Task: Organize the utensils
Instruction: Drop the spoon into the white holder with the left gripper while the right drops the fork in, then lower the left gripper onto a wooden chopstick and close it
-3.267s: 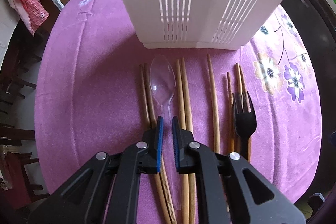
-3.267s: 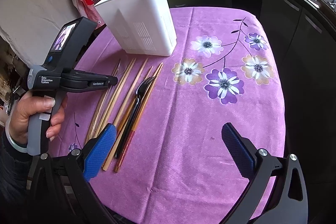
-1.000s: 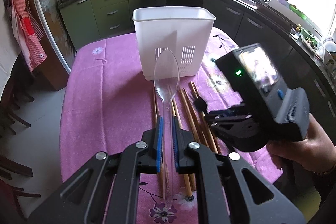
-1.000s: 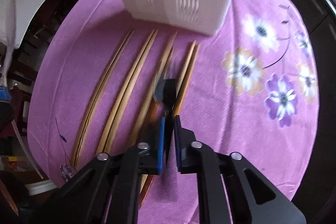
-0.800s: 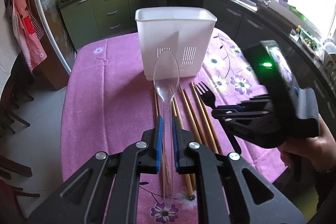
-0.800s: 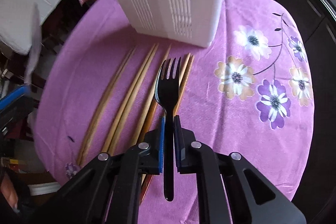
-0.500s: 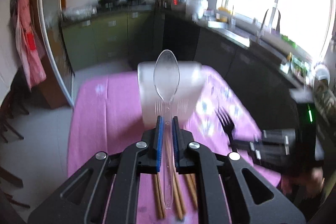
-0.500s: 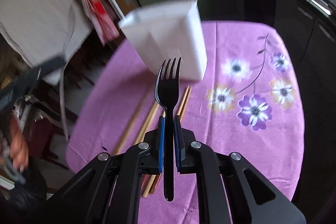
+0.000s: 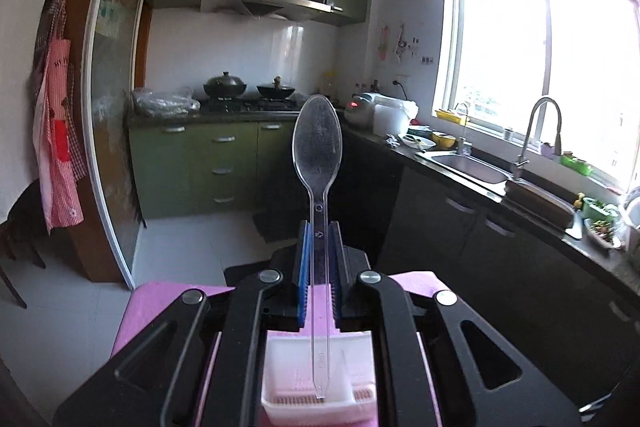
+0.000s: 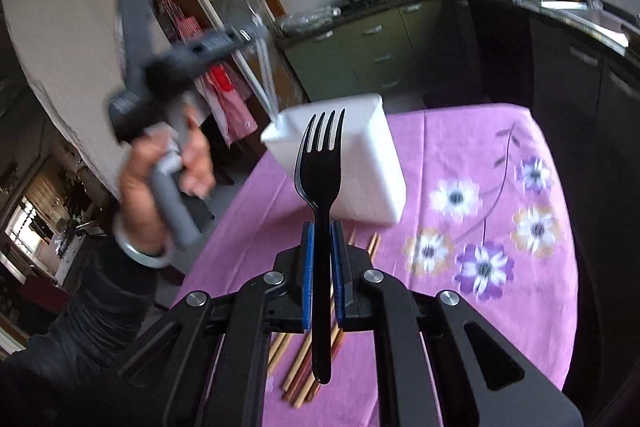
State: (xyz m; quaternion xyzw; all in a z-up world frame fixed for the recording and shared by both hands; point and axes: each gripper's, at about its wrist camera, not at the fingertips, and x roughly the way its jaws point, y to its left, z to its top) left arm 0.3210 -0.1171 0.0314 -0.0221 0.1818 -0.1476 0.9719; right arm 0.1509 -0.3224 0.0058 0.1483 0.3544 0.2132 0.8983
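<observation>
Above white caddy (image 9: 320,379), left tongs (image 9: 319,267) pinch clear spoon (image 9: 317,163).

This is a home kitchen. Green cabinets (image 9: 224,163) stand under a dark counter (image 9: 460,163) with a gas stove carrying two black pots (image 9: 225,85), a range hood (image 9: 264,1) above, a steel sink (image 9: 468,163) with a tap below the window (image 9: 540,67), and a checked apron (image 9: 58,139) hanging at the left.
</observation>
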